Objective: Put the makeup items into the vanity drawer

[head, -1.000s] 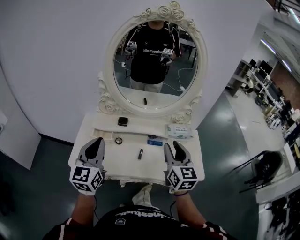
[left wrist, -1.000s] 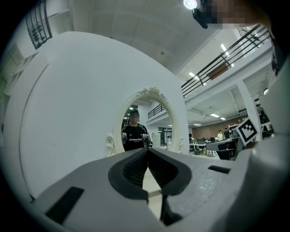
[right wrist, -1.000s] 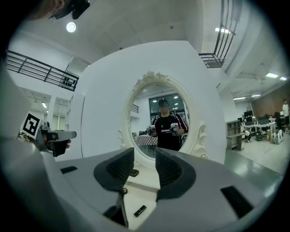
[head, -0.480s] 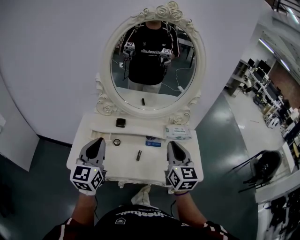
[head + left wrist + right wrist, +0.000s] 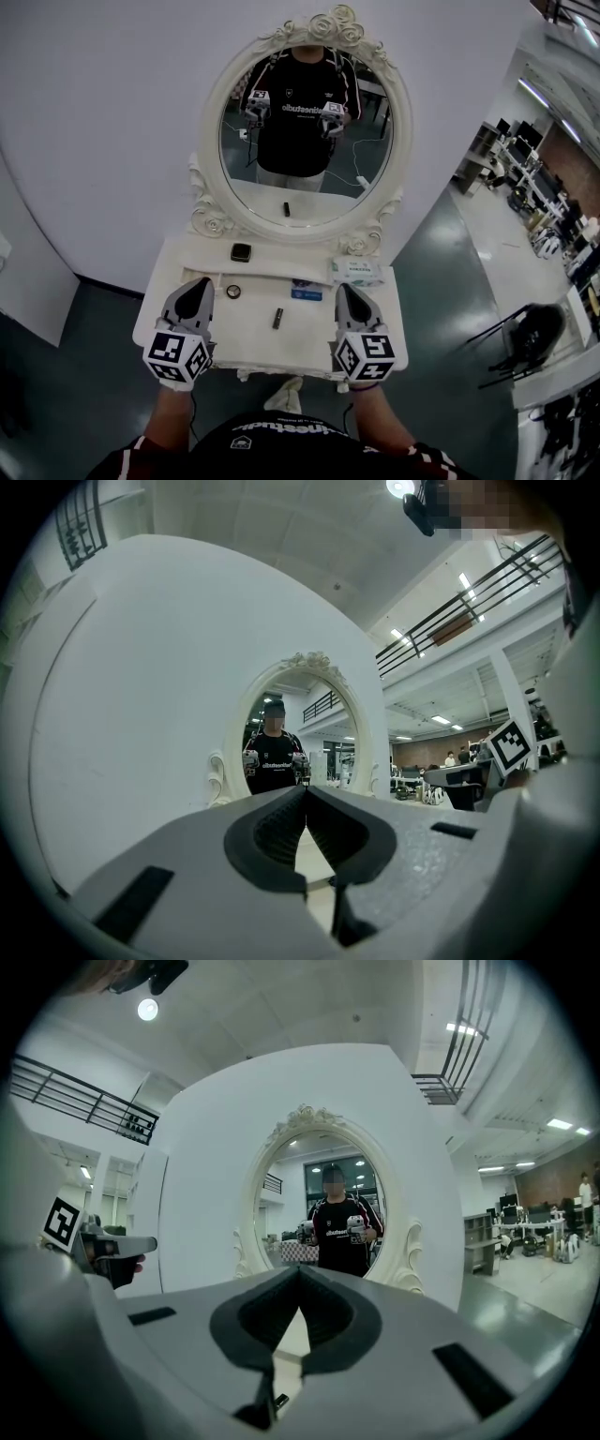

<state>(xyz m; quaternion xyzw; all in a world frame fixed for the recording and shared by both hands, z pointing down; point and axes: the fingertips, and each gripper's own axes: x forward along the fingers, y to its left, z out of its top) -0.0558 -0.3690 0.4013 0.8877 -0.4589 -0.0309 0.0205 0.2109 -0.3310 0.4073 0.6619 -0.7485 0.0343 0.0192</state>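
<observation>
On the white vanity top (image 5: 253, 330) lie a small dark lipstick tube (image 5: 278, 319), a round compact (image 5: 232, 292), a square black compact (image 5: 242, 252) on the raised back ledge, and a blue-labelled item (image 5: 307, 291). My left gripper (image 5: 199, 285) hovers over the left front of the top, shut with nothing in it; its tips meet in the left gripper view (image 5: 305, 789). My right gripper (image 5: 348, 289) hovers over the right front, also shut and empty (image 5: 299, 1269). The lipstick tube lies between the two grippers. No drawer shows in any view.
An oval mirror (image 5: 312, 117) in an ornate white frame stands at the back and reflects the person holding both grippers. A pack of tissues (image 5: 356, 271) sits at the right rear. The white wall curves behind the vanity; grey floor surrounds it.
The right gripper's jaws have closed from clearly apart to shut, with nothing between them. Both grippers stay over the vanity's front edge; the left looks unchanged.
</observation>
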